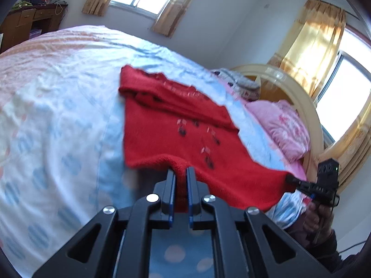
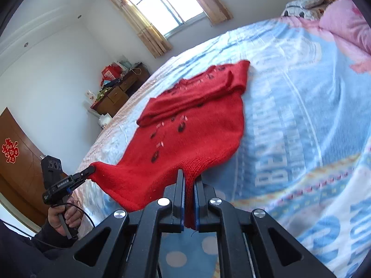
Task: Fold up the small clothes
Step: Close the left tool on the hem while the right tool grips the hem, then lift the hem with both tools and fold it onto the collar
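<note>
Left wrist: both grippers (image 1: 180, 173) (image 2: 190, 178) pinching red sweater (image 1: 167, 134) hem

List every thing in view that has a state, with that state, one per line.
Left gripper: shut on the sweater hem.
Right gripper: shut on the sweater hem.
Red sweater: sleeve folded across the body, near hem lifted.
Curtains: drawn open.
Bedspread: spread, lightly wrinkled.

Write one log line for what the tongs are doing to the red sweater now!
left tongs: shut on red sweater hem | right tongs: shut on hem | near edge lifted off bed | sleeves folded in
</note>
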`<state>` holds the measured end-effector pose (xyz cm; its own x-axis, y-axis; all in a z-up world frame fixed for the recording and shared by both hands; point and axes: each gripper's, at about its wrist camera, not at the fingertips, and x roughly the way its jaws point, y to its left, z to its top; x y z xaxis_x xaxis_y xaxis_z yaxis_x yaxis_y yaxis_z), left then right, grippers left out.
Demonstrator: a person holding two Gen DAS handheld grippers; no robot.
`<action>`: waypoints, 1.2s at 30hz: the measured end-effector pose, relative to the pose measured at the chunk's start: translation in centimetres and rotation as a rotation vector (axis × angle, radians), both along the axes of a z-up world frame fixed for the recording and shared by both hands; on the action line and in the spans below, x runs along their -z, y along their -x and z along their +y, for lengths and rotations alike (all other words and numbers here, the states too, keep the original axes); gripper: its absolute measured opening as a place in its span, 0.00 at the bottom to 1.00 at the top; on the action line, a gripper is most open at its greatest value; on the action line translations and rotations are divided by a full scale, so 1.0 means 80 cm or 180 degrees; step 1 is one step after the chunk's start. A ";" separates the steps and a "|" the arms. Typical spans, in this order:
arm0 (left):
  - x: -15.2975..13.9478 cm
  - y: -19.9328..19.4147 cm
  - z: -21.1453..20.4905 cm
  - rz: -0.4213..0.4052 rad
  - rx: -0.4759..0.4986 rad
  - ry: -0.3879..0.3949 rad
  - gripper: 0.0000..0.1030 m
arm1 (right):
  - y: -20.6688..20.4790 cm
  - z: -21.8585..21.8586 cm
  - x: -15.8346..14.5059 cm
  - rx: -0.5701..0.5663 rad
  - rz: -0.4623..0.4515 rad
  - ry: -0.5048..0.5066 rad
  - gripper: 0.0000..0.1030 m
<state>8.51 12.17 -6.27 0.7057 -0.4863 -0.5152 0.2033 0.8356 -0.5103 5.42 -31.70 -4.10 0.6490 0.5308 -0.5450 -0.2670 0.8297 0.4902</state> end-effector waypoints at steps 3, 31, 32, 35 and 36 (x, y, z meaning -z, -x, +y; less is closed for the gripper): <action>-0.017 -0.022 -0.004 -0.0144 0.0006 -0.0025 0.08 | -0.012 0.003 -0.021 0.0047 -0.0145 -0.0027 0.05; -0.088 -0.222 0.014 -0.0721 -0.0134 -0.0280 0.08 | -0.256 0.010 -0.119 0.0471 -0.0506 0.0117 0.05; -0.088 -0.233 0.014 -0.0722 -0.0149 -0.0300 0.08 | -0.268 0.010 -0.117 0.0485 -0.0477 0.0123 0.05; -0.080 -0.266 0.012 -0.0674 -0.0158 -0.0429 0.08 | -0.312 0.008 -0.101 0.0537 -0.0331 0.0124 0.05; -0.071 -0.283 0.011 -0.0623 -0.0148 -0.0453 0.08 | -0.326 0.007 -0.093 0.0558 -0.0273 0.0118 0.05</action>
<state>31.14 13.08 -0.57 0.8188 -0.3831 -0.4276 0.2462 0.9071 -0.3414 31.49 -31.18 3.36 0.7747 0.3862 -0.5008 -0.1564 0.8843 0.4400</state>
